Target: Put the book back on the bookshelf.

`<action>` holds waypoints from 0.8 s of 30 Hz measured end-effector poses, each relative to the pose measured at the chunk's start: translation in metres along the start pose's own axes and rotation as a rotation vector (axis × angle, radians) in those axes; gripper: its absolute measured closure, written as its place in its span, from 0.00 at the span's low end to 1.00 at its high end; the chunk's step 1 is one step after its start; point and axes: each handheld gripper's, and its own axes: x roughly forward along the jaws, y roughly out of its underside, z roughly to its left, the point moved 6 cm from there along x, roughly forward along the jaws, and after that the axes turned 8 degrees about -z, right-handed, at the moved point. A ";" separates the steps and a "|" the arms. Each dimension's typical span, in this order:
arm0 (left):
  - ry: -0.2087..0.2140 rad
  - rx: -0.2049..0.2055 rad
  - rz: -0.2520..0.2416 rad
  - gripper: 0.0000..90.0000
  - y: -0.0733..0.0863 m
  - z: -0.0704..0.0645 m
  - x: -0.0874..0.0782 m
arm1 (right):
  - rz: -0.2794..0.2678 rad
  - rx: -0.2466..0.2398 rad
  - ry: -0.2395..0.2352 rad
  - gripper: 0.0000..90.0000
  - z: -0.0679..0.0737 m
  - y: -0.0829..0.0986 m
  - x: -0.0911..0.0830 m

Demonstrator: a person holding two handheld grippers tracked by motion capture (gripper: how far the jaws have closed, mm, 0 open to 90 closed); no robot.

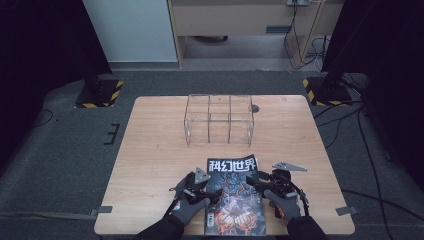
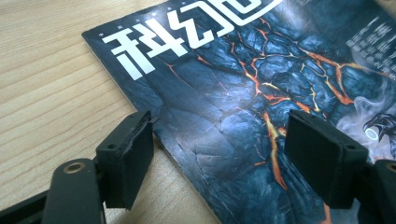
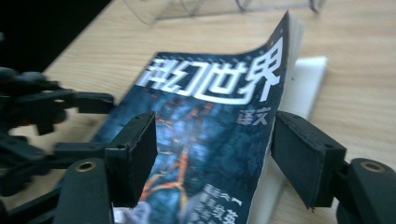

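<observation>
Lower centre of the high view: my two grippers sit on either side of a magazine [image 1: 234, 195] lying flat near the table's [image 1: 150, 150] front edge.
Left gripper [image 1: 199, 186]: jaws apart, straddling the magazine's left edge in the left gripper view; one pad [image 2: 126, 156] is over bare wood at lower left, the other over the dark lava cover at right.
Right gripper [image 1: 266, 181]: jaws apart, the cover's right edge curling up between them in the right gripper view, white inner pages [image 3: 306, 86] showing beneath at right.
Magazine edges: left edge flat on the wood; right cover edge lifted and bowed.
Clear acrylic organizer [image 1: 219, 120]: upper middle of the table, well apart from the magazine.
Open room: bare wood left of my left gripper, right of my right gripper, and between the magazine's top edge and the organizer.
</observation>
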 end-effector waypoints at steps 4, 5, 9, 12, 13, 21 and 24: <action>0.000 -0.001 -0.002 0.26 0.000 0.000 0.000 | 0.036 0.001 -0.082 0.39 0.014 0.002 0.002; 0.002 -0.001 -0.002 0.26 0.000 0.000 0.000 | 0.050 -0.013 -0.079 0.39 0.015 0.005 0.003; 0.004 -0.001 -0.003 0.26 0.000 0.001 0.000 | 0.126 -0.087 -0.041 0.38 0.014 0.014 0.010; 0.006 0.000 -0.005 0.26 0.000 0.001 0.000 | 0.157 -0.091 -0.030 0.41 0.010 0.016 0.012; 0.007 0.000 -0.005 0.26 0.000 0.001 0.000 | 0.164 -0.107 -0.031 0.42 0.008 0.017 0.014; 0.010 0.001 -0.006 0.26 0.000 0.001 0.000 | 0.175 -0.135 -0.051 0.51 0.008 0.015 0.022; 0.014 -0.003 -0.007 0.26 0.000 0.001 0.000 | 0.177 -0.148 -0.032 0.60 0.006 0.014 0.022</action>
